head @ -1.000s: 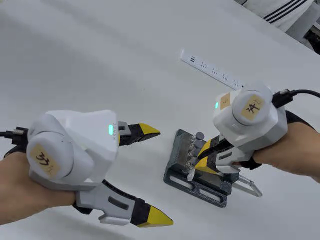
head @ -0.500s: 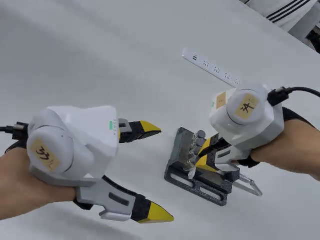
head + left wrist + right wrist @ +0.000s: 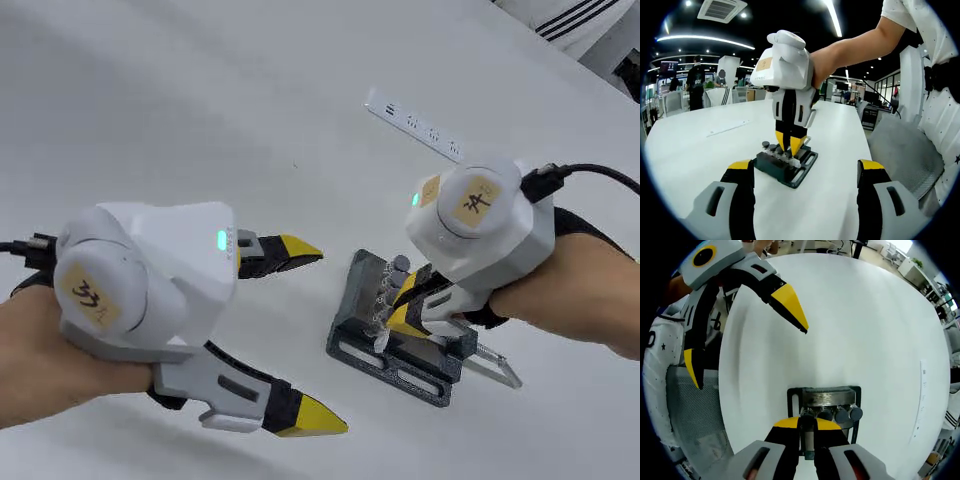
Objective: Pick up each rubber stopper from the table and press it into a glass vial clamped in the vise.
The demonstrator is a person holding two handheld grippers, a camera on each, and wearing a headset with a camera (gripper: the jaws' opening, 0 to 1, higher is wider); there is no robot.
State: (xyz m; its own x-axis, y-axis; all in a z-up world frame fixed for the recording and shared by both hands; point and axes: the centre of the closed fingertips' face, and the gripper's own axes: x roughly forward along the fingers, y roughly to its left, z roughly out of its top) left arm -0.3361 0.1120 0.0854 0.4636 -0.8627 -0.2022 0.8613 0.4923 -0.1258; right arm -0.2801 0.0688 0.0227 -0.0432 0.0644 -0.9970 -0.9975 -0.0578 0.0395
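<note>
Right gripper (image 3: 396, 318) is down on the vise (image 3: 372, 352), jaws pressed close together on something small and dark that I take to be a stopper (image 3: 807, 426), right at the near end of the row of vials (image 3: 385, 300). The rest of that row already wears grey caps (image 3: 842, 414).

The way to do this well is to push straight down along the vial, with no sideways lean that could tip the glass in the vise, and to let go only once the stopper sits level with its neighbours.

Left gripper (image 3: 332, 343) hangs beside the vise on the table (image 3: 200, 120), jaws spread wide and holding nothing, clear of the vials. I can't make out any loose stoppers around the vise.
</note>
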